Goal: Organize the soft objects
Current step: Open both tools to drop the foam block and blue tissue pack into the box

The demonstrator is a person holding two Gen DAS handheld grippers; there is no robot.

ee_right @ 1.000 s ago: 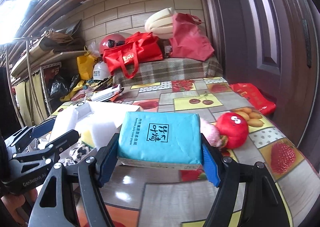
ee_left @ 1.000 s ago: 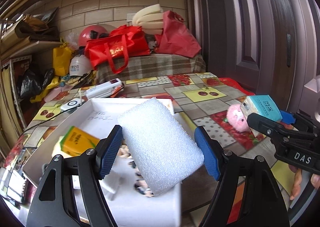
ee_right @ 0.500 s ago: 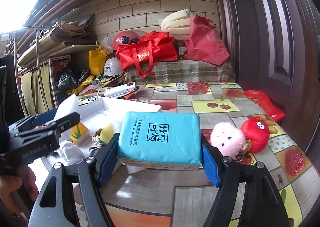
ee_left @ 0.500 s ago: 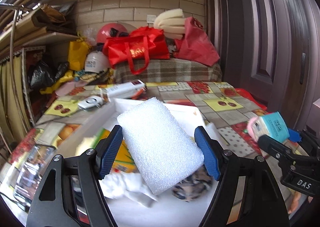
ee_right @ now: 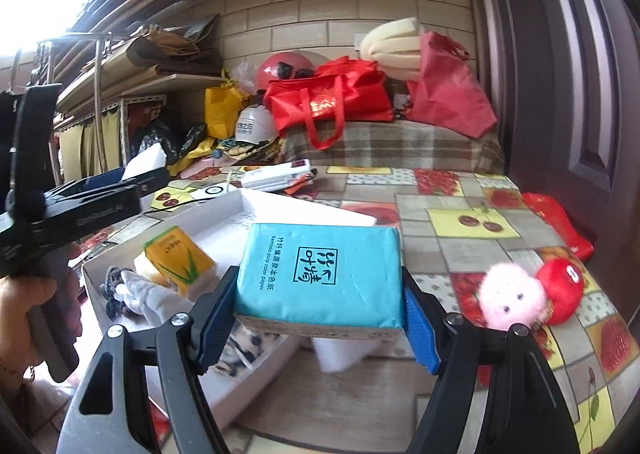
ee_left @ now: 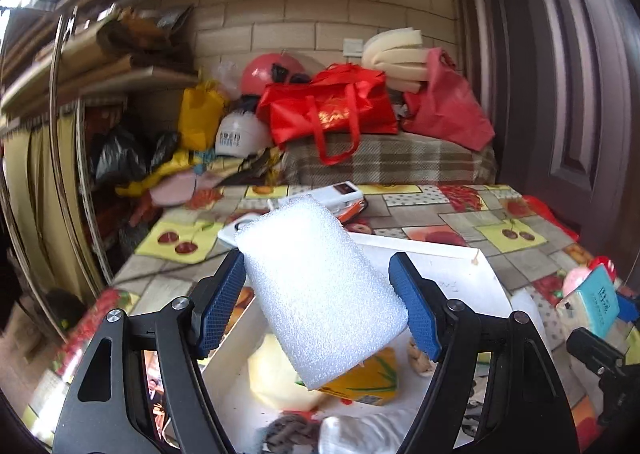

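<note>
Two grippers carry soft items above the shallow white tray [ee_right: 240, 199]: the left gripper [ee_left: 320, 304] clamps a white foam block [ee_left: 320, 302], the right gripper [ee_right: 320, 308] clamps a teal tissue pack [ee_right: 320, 274], probably for dropping among the soft things already inside.

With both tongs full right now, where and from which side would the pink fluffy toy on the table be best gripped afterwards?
Grip the pink fluffy toy across its round body, coming from above with the fingers at its front and back. The red plush ball presses against its right side, so a left-right pinch would probably catch both. Its soft fur should compress, so close firmly.
</note>
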